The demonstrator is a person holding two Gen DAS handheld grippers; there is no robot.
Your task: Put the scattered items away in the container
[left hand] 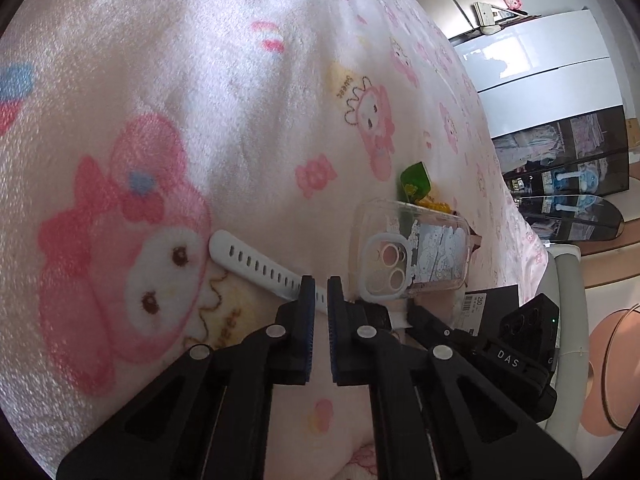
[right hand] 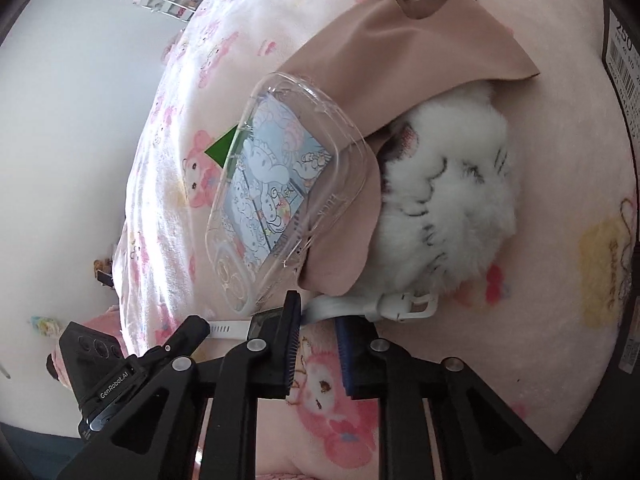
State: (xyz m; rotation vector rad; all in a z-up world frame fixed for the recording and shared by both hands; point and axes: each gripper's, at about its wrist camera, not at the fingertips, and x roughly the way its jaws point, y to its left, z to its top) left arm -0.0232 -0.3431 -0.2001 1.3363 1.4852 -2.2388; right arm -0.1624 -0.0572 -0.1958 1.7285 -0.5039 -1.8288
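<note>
A white smartwatch lies on the pink cartoon blanket; its holed strap (left hand: 256, 266) runs under my left gripper (left hand: 320, 284), whose jaws stand a narrow gap apart around the strap. In the right wrist view the buckle end (right hand: 404, 306) lies just ahead of my right gripper (right hand: 320, 312), whose jaws are apart around the strap (right hand: 320, 312) near the watch body (right hand: 262, 324). A clear phone case (left hand: 412, 256) with cartoon print lies just past the watch, also in the right wrist view (right hand: 280, 196). A black box (left hand: 494, 306) sits at the bed's edge (right hand: 622, 80).
A tan cloth bag (right hand: 384, 80) lies under the phone case and over a white fluffy plush (right hand: 452, 204). A green packet (left hand: 414, 182) and yellow bits (left hand: 430, 202) lie beyond the case. The bed edge drops off to the right, with cabinets (left hand: 560, 80) beyond.
</note>
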